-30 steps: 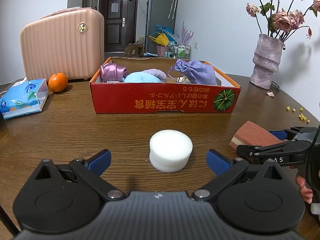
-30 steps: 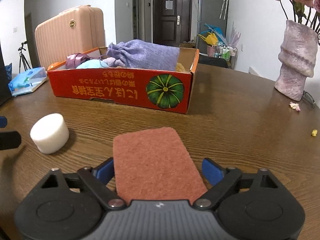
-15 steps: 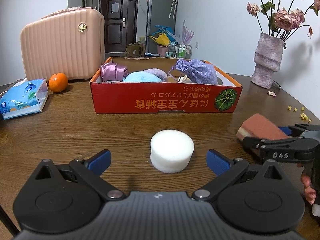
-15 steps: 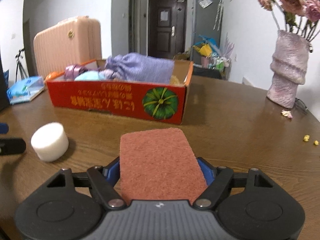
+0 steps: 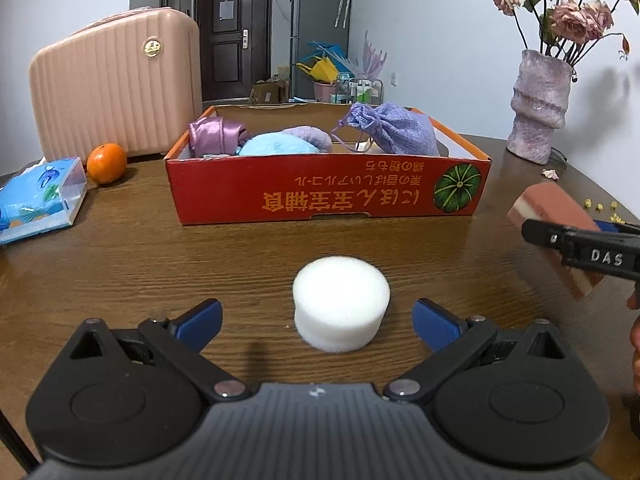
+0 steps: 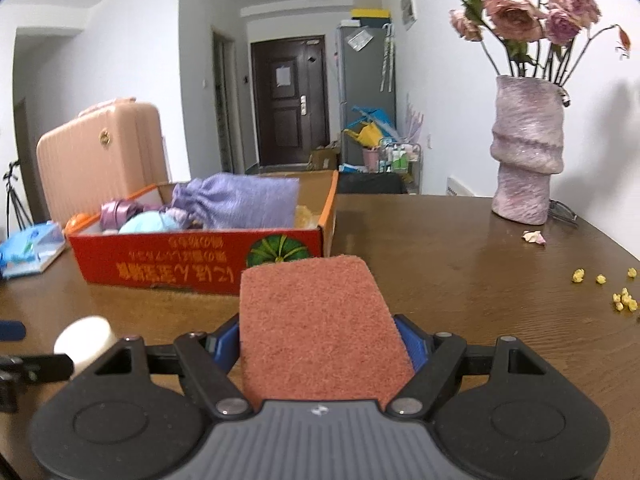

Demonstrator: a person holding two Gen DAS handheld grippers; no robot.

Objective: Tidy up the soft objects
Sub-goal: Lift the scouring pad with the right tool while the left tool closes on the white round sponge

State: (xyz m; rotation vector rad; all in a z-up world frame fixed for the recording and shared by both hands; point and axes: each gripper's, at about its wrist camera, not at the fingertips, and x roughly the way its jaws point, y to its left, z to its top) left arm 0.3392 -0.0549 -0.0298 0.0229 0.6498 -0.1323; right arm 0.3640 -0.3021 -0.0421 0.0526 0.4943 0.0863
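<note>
Through my left wrist camera, my left claw point(image 5: 316, 322) stands wide open and holds nothing; its two blue pads sit well apart on either side of a white round sponge point(image 5: 341, 307), which rests upright on the wooden bench point(image 5: 200, 264) between them without touching either. Beyond it lies the red cardboard box point(image 5: 328, 196) with a pumpkin picture on its front wall, and inside it I see a shiny purple pouch point(image 5: 216, 133), a light blue soft bundle point(image 5: 276, 146) and a lavender drawstring bag point(image 5: 394, 130). To the left of the box are an orange point(image 5: 106, 162), a tissue pack point(image 5: 38, 196) and a pink suitcase point(image 5: 114, 88); to the right stands a mauve vase point(image 5: 540, 106) of dried roses. At the right edge my right claw point(image 5: 576, 246) carries the reddish scouring sponge point(image 5: 554, 210) clear of the bench. Through my right wrist camera, that right claw point(image 6: 320, 344) is closed on the scouring sponge point(image 6: 316, 324), both blue pads pressing its sides, its rough reddish face upward and tilted toward the box point(image 6: 192, 260), which sits just ahead and to the left. The white sponge point(image 6: 86, 340) shows low on the left, blurred, near the tip of my left claw. The vase point(image 6: 528, 156) stands far right, with yellow crumbs point(image 6: 622, 300) scattered on the bench point(image 6: 460, 280).
</note>
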